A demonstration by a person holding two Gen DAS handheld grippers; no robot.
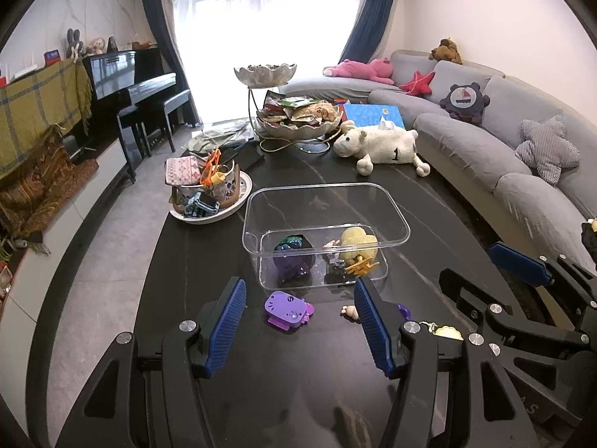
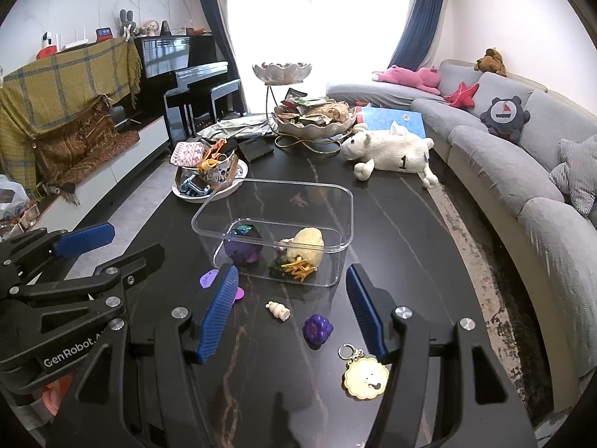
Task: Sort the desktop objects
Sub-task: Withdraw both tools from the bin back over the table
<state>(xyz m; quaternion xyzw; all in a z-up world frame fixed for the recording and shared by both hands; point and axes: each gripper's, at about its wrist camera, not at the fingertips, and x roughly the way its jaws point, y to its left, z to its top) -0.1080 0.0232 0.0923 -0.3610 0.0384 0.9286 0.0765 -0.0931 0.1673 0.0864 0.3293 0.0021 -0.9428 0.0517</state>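
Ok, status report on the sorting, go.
Left gripper and right gripper open, empty. Clear bin part filled. Purple toy, grape, keychain loose. Nothing blocking.

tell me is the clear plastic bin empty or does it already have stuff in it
Not empty. The clear plastic bin holds a purple toy, a yellow plush and a small orange toy.

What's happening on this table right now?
A person holds two grippers over a dark table, sorting small toys into a clear bin. The bin already holds a few toys. Outside it, near its front wall, lie a purple flat toy, a small cream figure, a purple grape toy and a yellow keychain. The left gripper and right gripper both hover with jaws open, holding nothing.
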